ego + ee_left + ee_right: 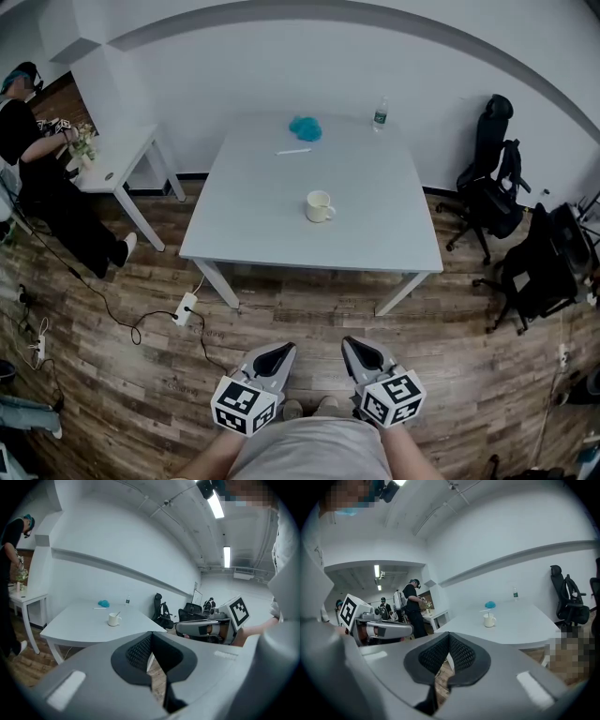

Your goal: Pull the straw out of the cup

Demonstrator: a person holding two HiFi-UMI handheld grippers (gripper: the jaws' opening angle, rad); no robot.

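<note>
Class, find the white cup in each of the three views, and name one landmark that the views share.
Head view: the cup stands near the middle of the table, about picture centre.
Left gripper view: the cup is left of centre, on the table.
Right gripper view: the cup is right of centre, on the table.
Shared landmark: the blue bundle at the table's far edge, beyond the cup.

Pale table (375, 225): cup (319, 206), blue cloth (305, 128), bottle (380, 113)
</note>
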